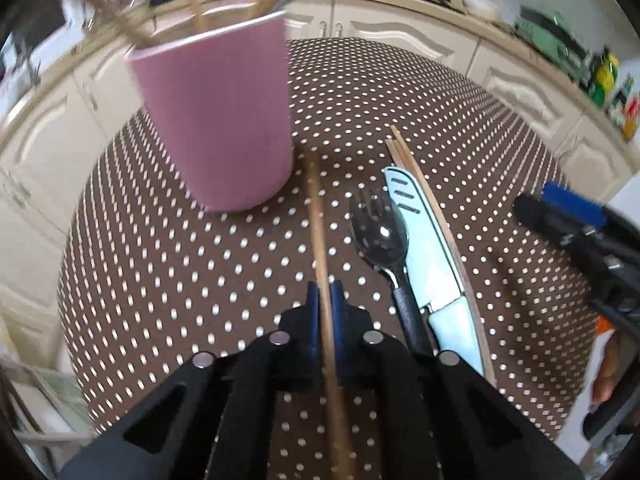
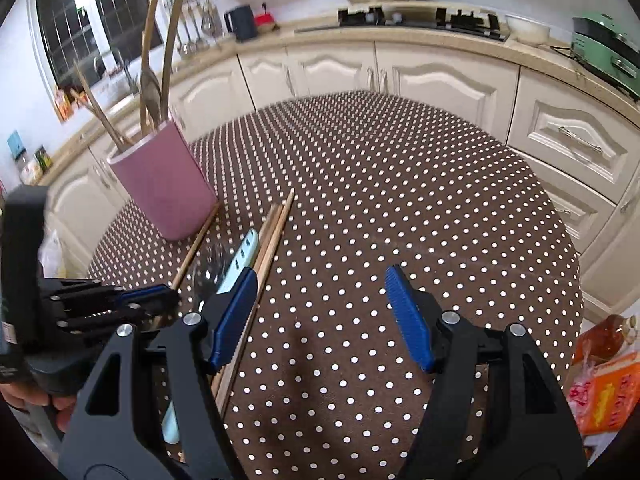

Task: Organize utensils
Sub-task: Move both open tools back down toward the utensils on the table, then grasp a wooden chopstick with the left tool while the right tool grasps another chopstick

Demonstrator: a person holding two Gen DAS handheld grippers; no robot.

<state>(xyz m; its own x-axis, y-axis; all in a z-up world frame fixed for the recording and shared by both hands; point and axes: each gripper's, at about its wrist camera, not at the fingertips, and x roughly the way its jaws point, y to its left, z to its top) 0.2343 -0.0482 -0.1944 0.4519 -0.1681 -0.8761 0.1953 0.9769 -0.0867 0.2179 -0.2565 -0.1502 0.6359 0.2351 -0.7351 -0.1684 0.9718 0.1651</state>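
Wooden chopstick (image 1: 320, 236) clamped in left tongs (image 1: 325, 300) beside pink holder (image 1: 216, 120); right tongs (image 2: 320, 312) apart over bare tablecloth (image 2: 400, 184).

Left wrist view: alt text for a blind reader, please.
The left gripper is shut on a single wooden chopstick that points toward a pink utensil cup on the polka-dot tablecloth. To the right lie a black spork, a light-blue knife and more chopsticks.
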